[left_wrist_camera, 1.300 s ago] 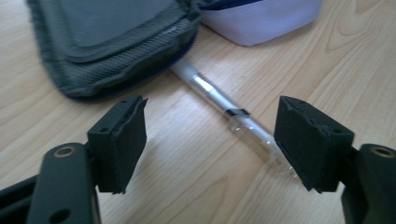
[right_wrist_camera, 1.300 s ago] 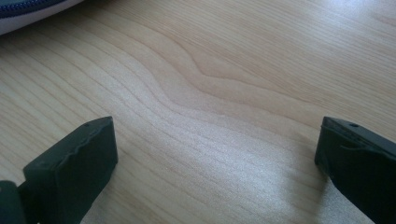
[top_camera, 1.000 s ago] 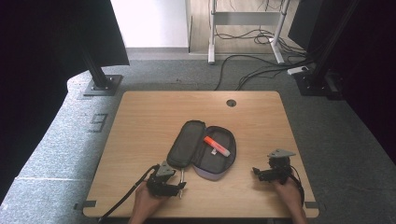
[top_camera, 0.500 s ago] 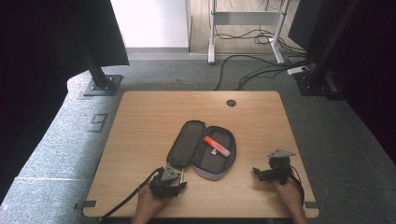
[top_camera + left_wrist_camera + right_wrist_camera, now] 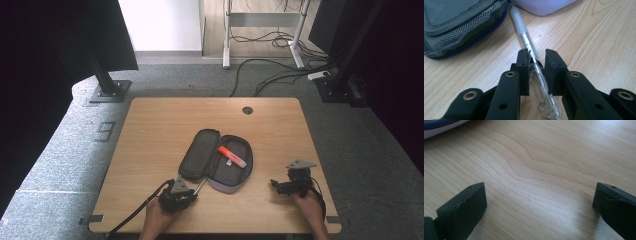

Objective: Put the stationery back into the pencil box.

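Observation:
A clear pen [image 5: 524, 32] lies on the wooden table [image 5: 150, 130], its far end against the open pencil case [image 5: 237, 175]. My left gripper [image 5: 536, 56] sits low over the pen's near half. Its jaws have just been closing, and the pads now touch the barrel on both sides. In the high view the left gripper [image 5: 191, 193] is at the table's front, just below the case's grey lid [image 5: 197, 152], with the pen [image 5: 200, 186] running up from it. An orange highlighter [image 5: 231, 156] rests inside the case. My right gripper [image 5: 274, 185] stands open at the front right, over bare wood [image 5: 540, 195].
The case's mesh-lined grey lid [image 5: 461, 25] and lilac body [image 5: 541, 5] lie close ahead of the left jaws. A cable hole [image 5: 247, 110] sits near the table's far edge. Stands and cables cover the floor beyond.
The left gripper's jaws have drawn together around the pen. Both hands have stayed where they were, and the right gripper is as open as before.

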Demonstrator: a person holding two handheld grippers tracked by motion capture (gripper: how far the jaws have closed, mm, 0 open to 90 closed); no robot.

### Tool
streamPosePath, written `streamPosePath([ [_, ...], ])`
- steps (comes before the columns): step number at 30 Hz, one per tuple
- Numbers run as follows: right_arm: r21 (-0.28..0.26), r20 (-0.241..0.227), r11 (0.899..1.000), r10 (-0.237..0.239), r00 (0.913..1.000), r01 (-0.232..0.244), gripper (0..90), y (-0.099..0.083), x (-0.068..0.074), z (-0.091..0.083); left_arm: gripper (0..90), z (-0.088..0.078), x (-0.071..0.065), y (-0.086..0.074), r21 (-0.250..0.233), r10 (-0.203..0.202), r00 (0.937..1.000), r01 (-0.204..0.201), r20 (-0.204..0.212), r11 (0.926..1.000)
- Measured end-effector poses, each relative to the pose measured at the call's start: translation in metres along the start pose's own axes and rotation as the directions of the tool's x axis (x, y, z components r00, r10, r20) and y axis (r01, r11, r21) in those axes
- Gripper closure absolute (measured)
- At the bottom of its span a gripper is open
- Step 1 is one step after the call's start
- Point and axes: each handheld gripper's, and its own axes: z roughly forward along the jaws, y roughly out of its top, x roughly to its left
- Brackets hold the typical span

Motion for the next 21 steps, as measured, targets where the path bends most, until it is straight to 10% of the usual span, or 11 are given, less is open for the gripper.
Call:
streamPosePath([
  [21,0.0,0.0,1.0,0.0,1.0,0.0,0.0,0.0,0.0,0.0,77.9,-0.021,0.0,-0.01,-0.007,-0.028,0.9989,0.028,0.038,0.9996],
])
